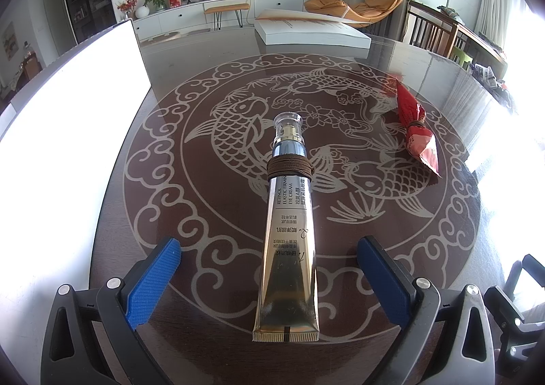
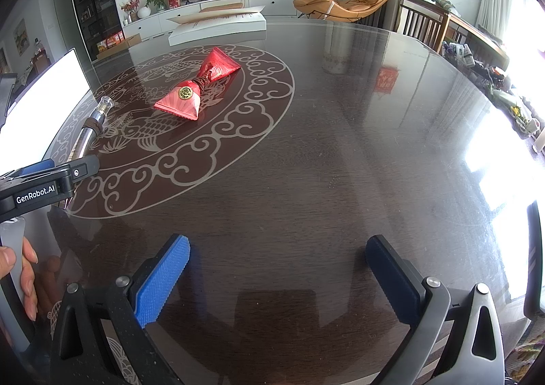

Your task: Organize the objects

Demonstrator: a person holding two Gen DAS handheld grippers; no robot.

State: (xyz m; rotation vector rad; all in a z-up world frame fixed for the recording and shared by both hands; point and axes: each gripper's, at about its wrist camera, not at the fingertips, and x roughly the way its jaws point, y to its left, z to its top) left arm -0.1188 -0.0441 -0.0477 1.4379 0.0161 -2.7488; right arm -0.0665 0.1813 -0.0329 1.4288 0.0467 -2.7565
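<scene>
A gold eye cream tube (image 1: 289, 238) with a clear cap and a brown cord wound around its neck lies on the dark table, its cap pointing away. My left gripper (image 1: 269, 248) is open, its blue pads on either side of the tube's lower half, not touching it. A red packet (image 1: 417, 131) tied in the middle with cord lies to the right. In the right wrist view the red packet (image 2: 196, 88) lies far ahead on the left, and the tube (image 2: 93, 124) shows at the left edge. My right gripper (image 2: 277, 248) is open and empty above bare table.
A round dark table (image 2: 340, 163) with a fish and cloud pattern under glass. A white open box (image 1: 306, 30) stands at the far edge. A bright white panel (image 1: 68, 112) stands at the left. The left gripper body (image 2: 44, 180) shows at the right view's left edge.
</scene>
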